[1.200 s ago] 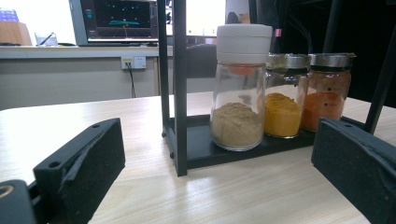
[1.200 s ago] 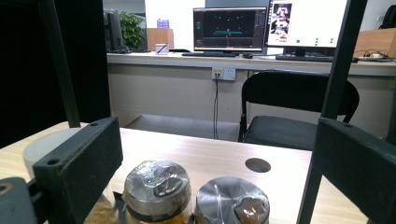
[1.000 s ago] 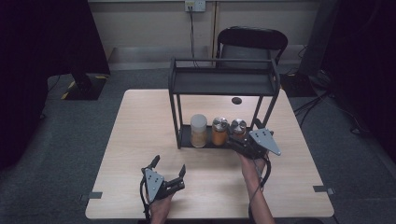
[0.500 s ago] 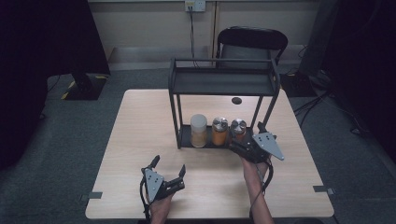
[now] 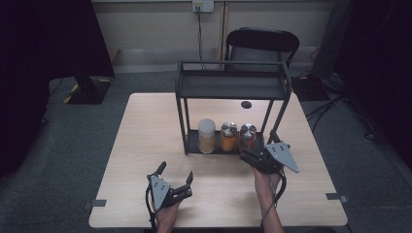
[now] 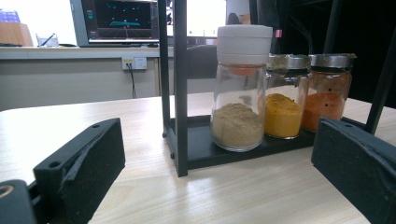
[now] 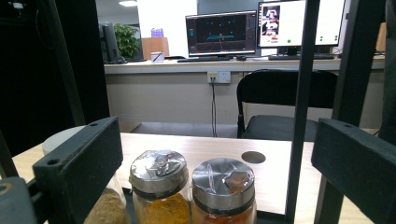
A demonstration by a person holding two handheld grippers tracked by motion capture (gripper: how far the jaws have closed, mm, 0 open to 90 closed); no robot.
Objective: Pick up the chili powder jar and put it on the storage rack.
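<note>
Three spice jars stand in a row on the bottom tray of a black metal two-tier rack (image 5: 233,85), which sits at about 12 o'clock from the table's centre. The jar nearest the right gripper is a clear glass jar with a silver lid, holding orange-red powder (image 5: 248,136); in the right gripper view it stands low between the jaws, a little right of centre. Touching it at its 9 o'clock is a second clear glass jar with a crinkled silver lid, part-filled with yellow powder (image 5: 228,137). At that jar's 9 o'clock, just beside it, stands a taller clear jar with a white plastic cap, about half full of tan powder (image 5: 206,136). The rack's upper shelf is bare.

The right gripper (image 5: 250,156), held in the person's right hand, sits at the rack's front edge at 5 o'clock from the orange-red jar, jaws spread wide and gripping nothing, one to either side of the two silver-lidded jars in its own view. The left gripper (image 5: 175,175) rests near the table's front edge at about 7 o'clock from the rack, well apart from it, jaws likewise spread and empty.

One light wooden table (image 5: 145,141) carries everything; one black chair (image 5: 262,43) stands behind it at 12 o'clock
</note>
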